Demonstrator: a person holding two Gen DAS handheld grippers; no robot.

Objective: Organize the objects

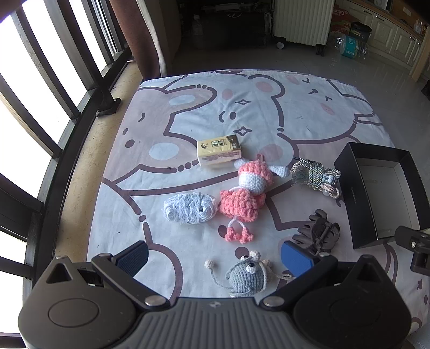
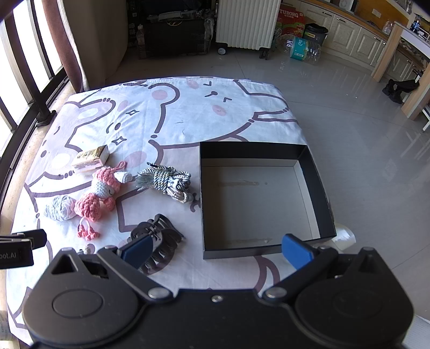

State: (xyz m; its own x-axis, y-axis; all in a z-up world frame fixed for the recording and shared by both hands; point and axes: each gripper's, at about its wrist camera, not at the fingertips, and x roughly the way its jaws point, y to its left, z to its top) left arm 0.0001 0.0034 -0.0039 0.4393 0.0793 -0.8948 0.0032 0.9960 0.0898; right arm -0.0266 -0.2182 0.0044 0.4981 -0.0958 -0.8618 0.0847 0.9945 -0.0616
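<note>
Several small items lie on a cartoon-print cloth (image 1: 188,112). A yellow tissue pack (image 1: 219,153), a pink crochet doll (image 1: 246,198), a white lace roll (image 1: 189,208), a coiled rope bundle (image 1: 314,177), a dark hair claw (image 1: 318,232) and a grey crochet mouse (image 1: 248,276) show in the left wrist view. My left gripper (image 1: 215,259) hangs open above the mouse with nothing between its blue pads. In the right wrist view an open black box (image 2: 319,188) sits empty at the right. My right gripper (image 2: 216,251) is open over the box's near wall, its left pad in front of the hair claw (image 2: 158,241).
The cloth covers a low table; tiled floor (image 2: 349,112) lies beyond its far and right edges. Window bars (image 1: 40,94) and a curtain (image 1: 142,35) stand at the left. A white radiator (image 2: 246,22) and bottles sit far back. A white object (image 2: 345,236) pokes out beside the box.
</note>
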